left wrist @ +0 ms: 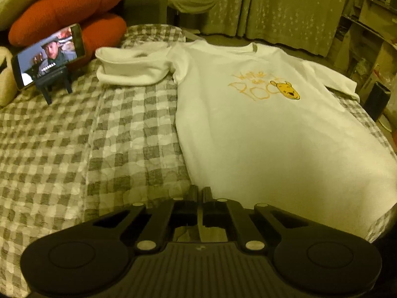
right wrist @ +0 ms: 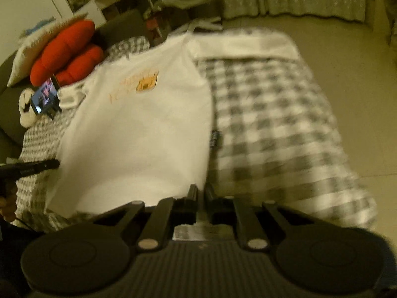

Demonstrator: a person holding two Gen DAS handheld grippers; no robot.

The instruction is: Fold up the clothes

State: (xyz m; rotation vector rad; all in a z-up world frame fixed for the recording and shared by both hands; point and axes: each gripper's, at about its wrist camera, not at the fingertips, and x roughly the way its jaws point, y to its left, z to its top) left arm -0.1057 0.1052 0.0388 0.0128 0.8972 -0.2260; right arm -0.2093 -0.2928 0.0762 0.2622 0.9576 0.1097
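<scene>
White T-shirt, flat on the bed: both our grippers' jaws together at its hem (grip unclear); we risk bunching it.

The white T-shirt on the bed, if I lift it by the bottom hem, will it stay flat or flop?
The white T-shirt will probably flop: it is thin cloth lying limp on the checked bedspread. It looks light. Its spread sleeves would likely dangle.

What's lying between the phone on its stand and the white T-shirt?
A folded white garment on the checked bedcover, touching the T-shirt sleeve; phone. Left wrist view.
</scene>
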